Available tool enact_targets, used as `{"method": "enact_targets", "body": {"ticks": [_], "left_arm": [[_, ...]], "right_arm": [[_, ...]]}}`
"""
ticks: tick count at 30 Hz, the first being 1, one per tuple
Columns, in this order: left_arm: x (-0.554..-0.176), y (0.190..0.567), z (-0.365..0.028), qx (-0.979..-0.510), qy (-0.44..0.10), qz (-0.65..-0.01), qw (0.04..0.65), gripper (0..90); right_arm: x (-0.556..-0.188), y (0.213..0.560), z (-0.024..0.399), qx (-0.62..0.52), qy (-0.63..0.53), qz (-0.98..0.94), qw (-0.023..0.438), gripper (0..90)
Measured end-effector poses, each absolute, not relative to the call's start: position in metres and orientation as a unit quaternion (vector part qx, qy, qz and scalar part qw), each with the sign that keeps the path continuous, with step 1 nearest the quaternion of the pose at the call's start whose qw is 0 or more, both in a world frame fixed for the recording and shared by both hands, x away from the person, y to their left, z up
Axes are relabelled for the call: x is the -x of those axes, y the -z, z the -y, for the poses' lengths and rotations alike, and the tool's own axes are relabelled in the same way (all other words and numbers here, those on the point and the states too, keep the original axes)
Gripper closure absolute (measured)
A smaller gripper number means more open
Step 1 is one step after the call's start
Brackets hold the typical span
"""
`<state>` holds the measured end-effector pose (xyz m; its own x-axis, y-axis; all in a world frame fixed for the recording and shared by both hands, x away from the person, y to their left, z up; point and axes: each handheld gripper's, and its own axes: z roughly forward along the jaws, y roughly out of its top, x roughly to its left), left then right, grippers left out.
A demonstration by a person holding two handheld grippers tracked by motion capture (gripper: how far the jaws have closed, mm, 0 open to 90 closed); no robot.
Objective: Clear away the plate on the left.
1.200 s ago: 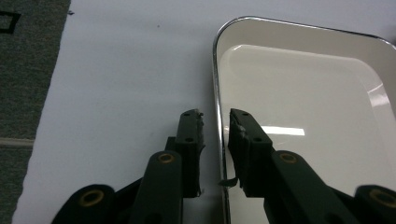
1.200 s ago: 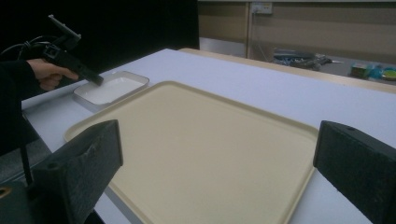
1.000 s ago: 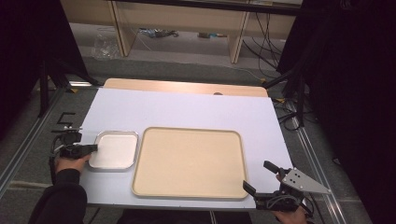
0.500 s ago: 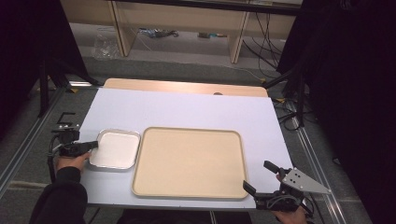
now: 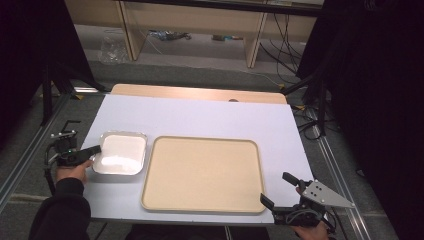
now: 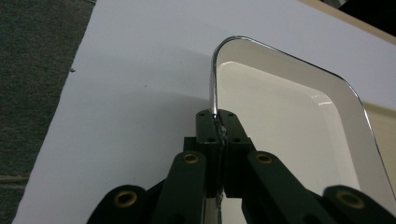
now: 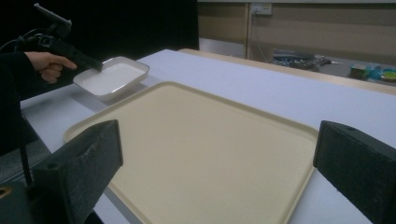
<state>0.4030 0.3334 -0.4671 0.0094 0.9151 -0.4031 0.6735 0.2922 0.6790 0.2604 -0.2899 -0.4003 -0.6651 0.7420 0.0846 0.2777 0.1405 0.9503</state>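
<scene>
White dish (image 5: pixel 120 158) rim pinched by left gripper (image 5: pixel 94 150) jaws, beige tray (image 5: pixel 202 173) just beside, right gripper (image 5: pixel 277 190) jaws wide, empty.

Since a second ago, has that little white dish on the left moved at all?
Yes. The white dish, pinched at its rim by the left gripper, has slid right toward the big beige tray; the gap between them has nearly closed.

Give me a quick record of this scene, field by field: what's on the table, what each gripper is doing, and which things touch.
surface: white table
small dish: white metal-rimmed tray, left of the beige tray
large dish: beige tray, bare
left gripper: shut on the white tray's rim
right gripper: open, holding nothing, by the beige tray's near right corner
trays: side by side, contact unclear
</scene>
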Motion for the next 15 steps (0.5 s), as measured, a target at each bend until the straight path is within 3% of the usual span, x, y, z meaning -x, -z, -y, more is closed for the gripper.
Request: {"method": "enact_targets", "body": {"ticks": [15], "left_arm": [[-0.4017,0.4578,-0.3258,-0.575,-0.137,-0.676,0.441,88.1]], "right_arm": [[-0.2605,0.4004,0.2898,-0.35,-0.554,-0.726,0.209,2.0]]}}
